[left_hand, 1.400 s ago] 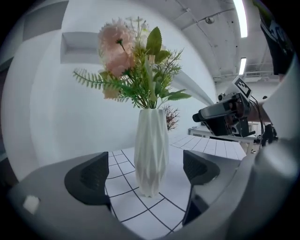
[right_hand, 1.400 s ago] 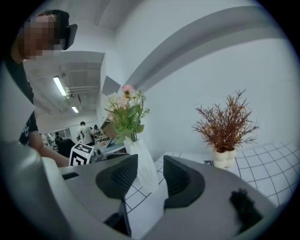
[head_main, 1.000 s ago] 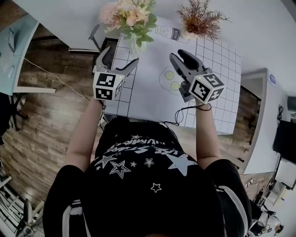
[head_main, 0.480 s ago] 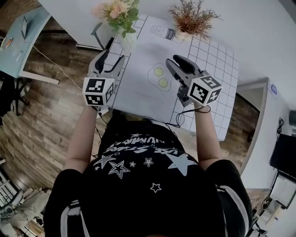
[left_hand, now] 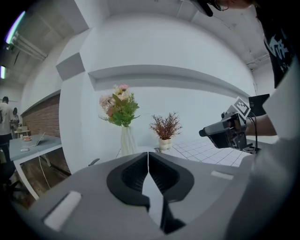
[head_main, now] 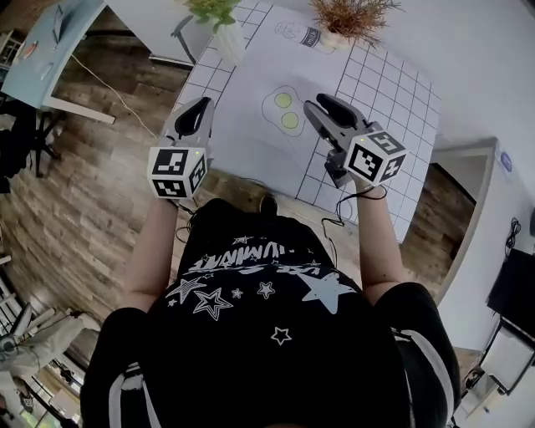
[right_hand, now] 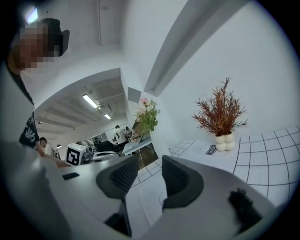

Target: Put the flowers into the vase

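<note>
Light, soft flowers (left_hand: 119,105) in the vase (left_hand: 127,140), which I would grip by the stems; left gripper (left_hand: 148,157) just closed empty, right gripper (right_hand: 150,161) apart, empty.

Flowers (left_hand: 119,105) in vase (left_hand: 127,140), left of plant (left_hand: 165,126)

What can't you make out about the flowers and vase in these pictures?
Flowers: head view, blooms cut off by the top edge.
Vase: left gripper view, foot hidden behind the left gripper, its empty jaws just closed.
Bottle drawing on the mat: head view, lettering too small to read.
</note>
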The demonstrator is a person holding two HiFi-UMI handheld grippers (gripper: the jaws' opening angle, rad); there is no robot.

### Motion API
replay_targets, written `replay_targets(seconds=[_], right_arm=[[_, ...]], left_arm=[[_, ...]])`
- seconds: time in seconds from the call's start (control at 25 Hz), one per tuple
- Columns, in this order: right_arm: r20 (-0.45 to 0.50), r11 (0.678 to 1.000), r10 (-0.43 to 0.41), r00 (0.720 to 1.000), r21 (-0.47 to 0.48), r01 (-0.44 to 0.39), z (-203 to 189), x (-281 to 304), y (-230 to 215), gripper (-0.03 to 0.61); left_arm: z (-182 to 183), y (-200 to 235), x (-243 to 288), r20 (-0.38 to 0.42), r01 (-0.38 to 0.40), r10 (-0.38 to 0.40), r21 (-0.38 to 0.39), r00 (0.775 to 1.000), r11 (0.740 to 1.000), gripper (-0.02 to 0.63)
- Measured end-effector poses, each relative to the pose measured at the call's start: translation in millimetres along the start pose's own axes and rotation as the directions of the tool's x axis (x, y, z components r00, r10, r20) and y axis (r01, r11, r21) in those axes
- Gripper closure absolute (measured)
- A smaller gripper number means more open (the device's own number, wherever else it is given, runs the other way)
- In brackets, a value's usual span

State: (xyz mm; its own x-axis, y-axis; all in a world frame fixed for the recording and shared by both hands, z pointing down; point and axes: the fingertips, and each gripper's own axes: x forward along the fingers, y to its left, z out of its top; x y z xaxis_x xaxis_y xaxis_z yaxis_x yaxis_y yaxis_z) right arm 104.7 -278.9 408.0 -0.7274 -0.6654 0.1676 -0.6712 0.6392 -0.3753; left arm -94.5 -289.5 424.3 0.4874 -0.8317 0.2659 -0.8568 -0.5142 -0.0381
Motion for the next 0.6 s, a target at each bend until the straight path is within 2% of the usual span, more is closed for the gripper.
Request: replay_targets(seconds=[0.2, 0.4, 0.6], right_arm=[[0.001, 1.0, 0.008, 1.0, -0.021, -0.008, -2, -3, 17, 0.408], [-0.026, 0.998, 0.005, 1.0, -0.06, -0.007, -2, -3, 41, 0.408], [-0.026, 0.997, 0.013, 1.0, -0.069, -0.015, -4, 1, 77, 0.408]], left_arm=[[1, 3, -19, 0.024, -0.024, 0.025, -0.029, 0.999, 0.999, 0.604], [4, -2, -41, 0.062, -0.002, 0.008, -0.09, 0.998, 0.996, 0.604], [1, -8, -74, 0.071, 0.025, -0.018, -0.093, 0.997, 0.995, 0.604]])
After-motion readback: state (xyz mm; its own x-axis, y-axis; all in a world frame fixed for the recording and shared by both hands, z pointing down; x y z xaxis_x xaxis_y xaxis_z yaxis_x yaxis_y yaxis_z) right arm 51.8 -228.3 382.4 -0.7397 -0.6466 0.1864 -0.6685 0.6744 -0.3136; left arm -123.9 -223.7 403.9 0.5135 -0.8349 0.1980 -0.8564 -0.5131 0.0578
